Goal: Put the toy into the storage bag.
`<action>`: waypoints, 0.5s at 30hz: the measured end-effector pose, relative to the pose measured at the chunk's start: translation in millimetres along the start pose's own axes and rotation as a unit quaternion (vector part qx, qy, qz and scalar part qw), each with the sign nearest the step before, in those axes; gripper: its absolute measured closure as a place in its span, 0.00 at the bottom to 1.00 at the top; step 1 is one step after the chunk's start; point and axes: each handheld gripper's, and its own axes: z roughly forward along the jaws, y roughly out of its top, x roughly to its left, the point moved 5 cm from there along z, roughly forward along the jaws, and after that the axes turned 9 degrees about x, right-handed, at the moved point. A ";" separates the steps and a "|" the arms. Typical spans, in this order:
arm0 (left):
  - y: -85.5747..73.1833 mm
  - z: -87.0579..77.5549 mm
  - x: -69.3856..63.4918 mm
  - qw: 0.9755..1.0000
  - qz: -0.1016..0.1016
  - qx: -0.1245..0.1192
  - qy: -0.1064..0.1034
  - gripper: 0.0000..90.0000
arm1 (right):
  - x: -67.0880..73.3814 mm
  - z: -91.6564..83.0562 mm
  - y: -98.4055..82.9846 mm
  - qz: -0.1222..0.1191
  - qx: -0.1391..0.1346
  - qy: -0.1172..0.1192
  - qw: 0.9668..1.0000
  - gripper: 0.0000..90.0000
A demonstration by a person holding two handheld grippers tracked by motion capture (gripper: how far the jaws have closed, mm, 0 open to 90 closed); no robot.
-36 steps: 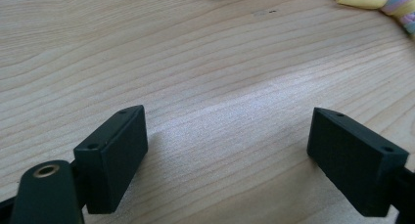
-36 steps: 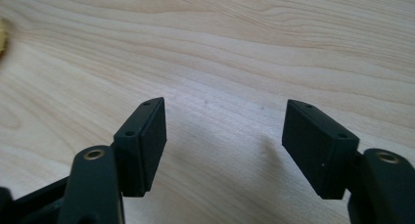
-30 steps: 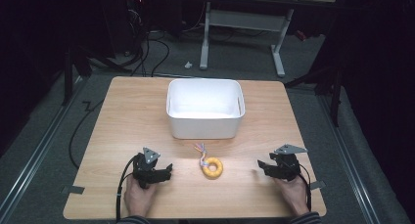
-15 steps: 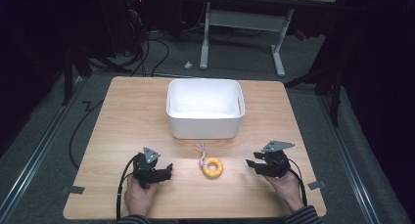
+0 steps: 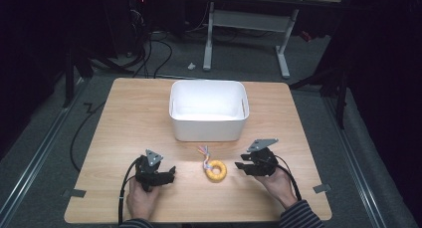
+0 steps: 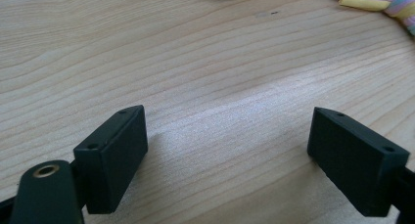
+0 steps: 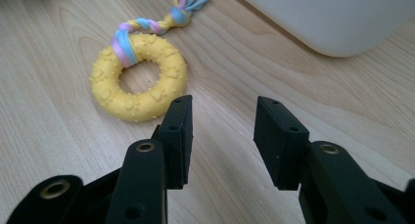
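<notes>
- We note the right hand-held gripper (image 5: pixel 245 167) has moved left across the near part of the table (image 5: pixel 124 118) since a second ago; it now sits just right of the yellow ring toy (image 5: pixel 216 170), no contact yet.
- Its jaws stand apart with nothing between them; in the right gripper view the ring toy (image 7: pixel 138 83) lies just beyond the left jaw, flat on the wood, its braided pastel tail (image 7: pixel 161 18) trailing toward the white bin (image 7: pixel 333 13).
- The left hand-held gripper (image 5: pixel 171 173) has not shifted over the same interval. It rests near-left of the toy, jaws wide apart and empty, bare wood between them in its own view.
- The toy and the white bin (image 5: pixel 209 131) sit where they were: toy near-centre, bin just beyond it.
- Our reading: the right side has begun the approach to pick up the toy, probably for the bin. The jaws still need to line up over the ring's wall.
</notes>
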 end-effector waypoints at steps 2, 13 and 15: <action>0.0 0.0 0.0 1.000 0.000 0.000 0.000 0.17 | 3.0 1.8 4.1 -0.005 0.001 0.003 1.000 0.66; 0.3 0.3 0.1 1.000 0.000 0.000 0.000 0.17 | 17.1 16.6 24.6 -0.030 0.016 0.018 0.999 0.67; 0.3 0.3 0.1 1.000 0.000 0.000 0.000 0.17 | 19.6 21.4 28.3 -0.032 0.017 0.025 0.999 0.67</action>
